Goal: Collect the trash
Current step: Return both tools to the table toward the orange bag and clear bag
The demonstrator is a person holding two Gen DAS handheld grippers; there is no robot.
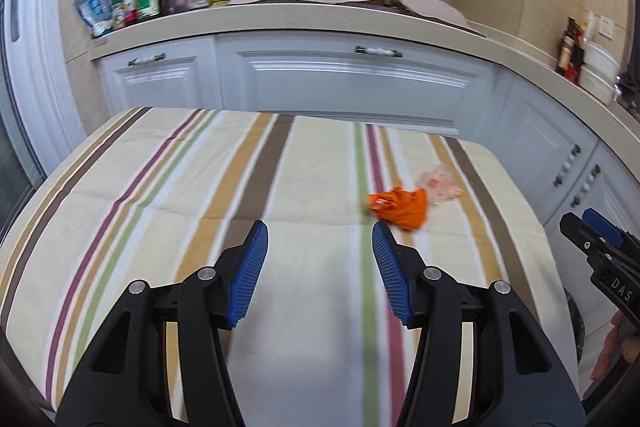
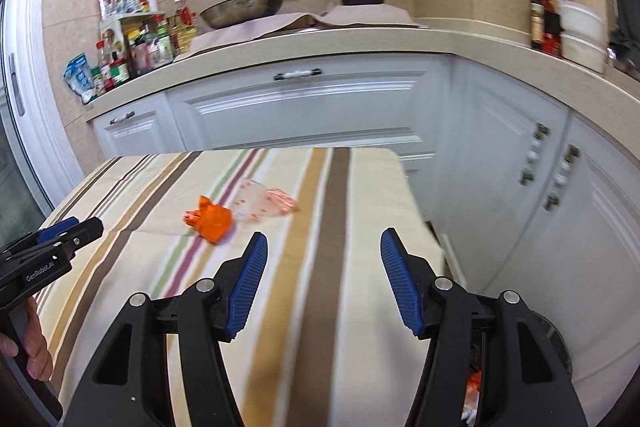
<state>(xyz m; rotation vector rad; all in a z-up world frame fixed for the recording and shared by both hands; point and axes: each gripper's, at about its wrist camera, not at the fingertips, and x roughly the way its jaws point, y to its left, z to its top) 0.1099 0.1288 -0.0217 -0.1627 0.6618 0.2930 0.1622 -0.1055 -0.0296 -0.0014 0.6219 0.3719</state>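
Two empty grippers over the striped tabletop, trash still lying near its far right edge.

From the left: my left gripper (image 1: pixel 320 247) hangs partly spread over the striped cloth-covered tabletop (image 1: pixel 160 207), nothing between its blue ribbed pads. Ahead of it, toward the far right edge, lie a crumpled orange foil wrapper (image 1: pixel 400 207) and, touching it, a clear plastic wrapper with red print (image 1: pixel 440 185). My right gripper (image 2: pixel 324 255), equally spread and empty, hovers over the right edge, I judge ready to pick, with a dark round bin (image 2: pixel 556 343) below that edge to take the scraps.
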